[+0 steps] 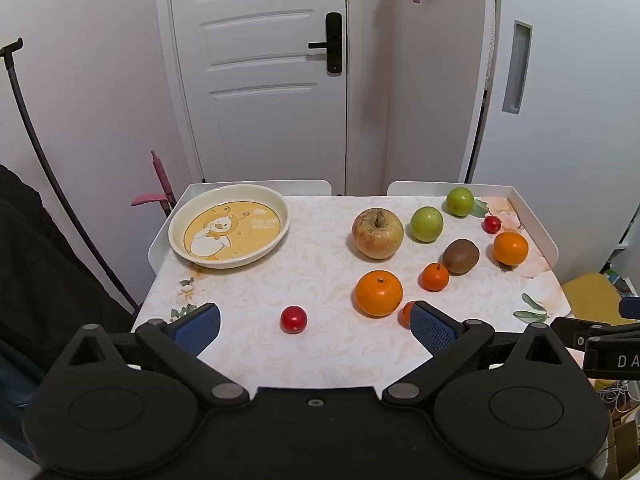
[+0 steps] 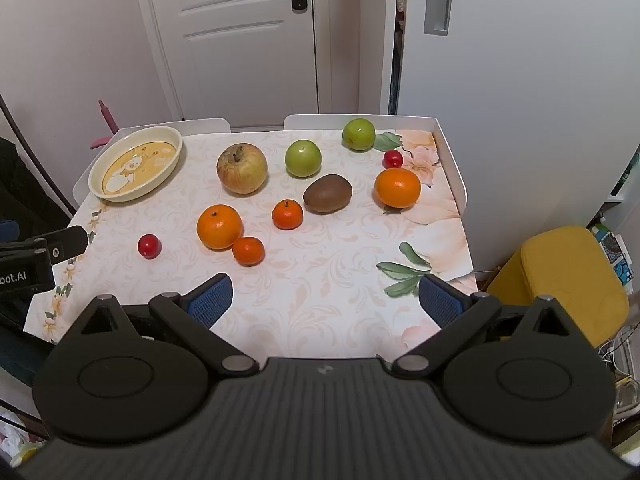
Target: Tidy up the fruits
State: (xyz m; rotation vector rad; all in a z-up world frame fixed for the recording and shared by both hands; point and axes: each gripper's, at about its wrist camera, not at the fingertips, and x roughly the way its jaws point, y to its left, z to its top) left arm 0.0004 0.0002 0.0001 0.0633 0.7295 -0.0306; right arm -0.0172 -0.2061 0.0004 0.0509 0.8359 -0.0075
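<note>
A cream plate (image 1: 280, 210) (image 2: 176, 140) with a yellow duck picture sits empty at the table's far left. Fruit lies loose on the cloth: a large apple (image 1: 377, 233) (image 2: 242, 168), two green apples (image 1: 426, 223) (image 1: 460, 201), a kiwi (image 1: 461, 255) (image 2: 328, 193), two big oranges (image 1: 378, 293) (image 1: 510, 248), two small mandarins (image 1: 434, 277) (image 2: 248, 251) and two red cherry-sized fruits (image 1: 293, 319) (image 1: 492, 224). My left gripper (image 1: 316, 326) is open above the near edge, the red fruit lying beyond its jaws. My right gripper (image 2: 326, 296) is open over bare cloth.
The table (image 2: 320, 300) has a floral cloth and raised white rims at the back and sides. A yellow stool (image 2: 568, 276) stands off its right side. A white door (image 1: 260, 72) and walls close the back. Dark clothing hangs at the left (image 1: 36, 264).
</note>
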